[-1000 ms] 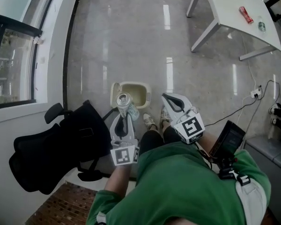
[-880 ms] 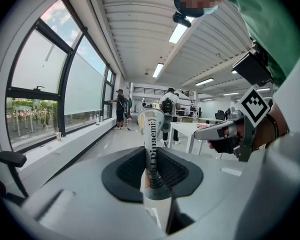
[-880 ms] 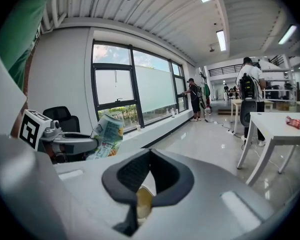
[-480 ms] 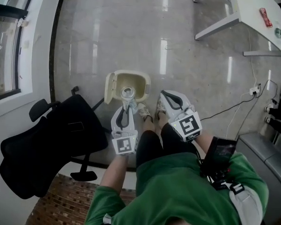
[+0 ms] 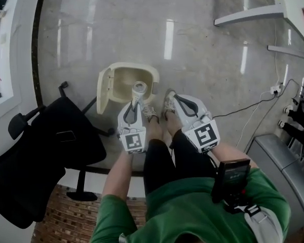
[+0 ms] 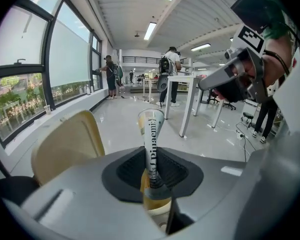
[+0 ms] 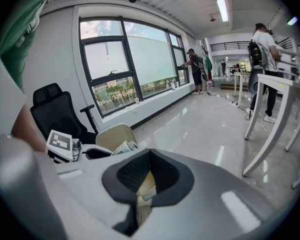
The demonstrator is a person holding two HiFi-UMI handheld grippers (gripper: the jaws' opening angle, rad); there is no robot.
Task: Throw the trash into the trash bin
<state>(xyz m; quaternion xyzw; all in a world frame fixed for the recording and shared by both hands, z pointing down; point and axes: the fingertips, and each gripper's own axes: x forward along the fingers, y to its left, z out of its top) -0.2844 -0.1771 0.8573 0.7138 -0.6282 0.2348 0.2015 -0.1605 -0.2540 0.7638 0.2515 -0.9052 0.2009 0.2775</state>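
A crushed drink can (image 5: 139,89) with print on its side sticks out of my left gripper (image 5: 137,101), which is shut on it. The can hangs over the near right rim of a cream trash bin (image 5: 122,79) on the floor, whose lid (image 5: 102,90) stands open at the left. In the left gripper view the can (image 6: 151,134) rises pinched between the jaws, with the lid (image 6: 65,145) to its left. My right gripper (image 5: 171,100) is beside it, shut, with nothing in it. The right gripper view shows the can (image 7: 121,146) and lid (image 7: 113,134) at left.
A black office chair (image 5: 45,156) stands left of the bin. The person's shoes (image 5: 153,110) are just behind the bin. White table legs (image 5: 253,16) cross the far right, and a cable (image 5: 251,113) runs over the floor there. People stand far down the hall.
The bin has come closer beneath me, and my left gripper with the can has moved from beside the bin's front edge to over its opening. The right gripper stayed alongside.
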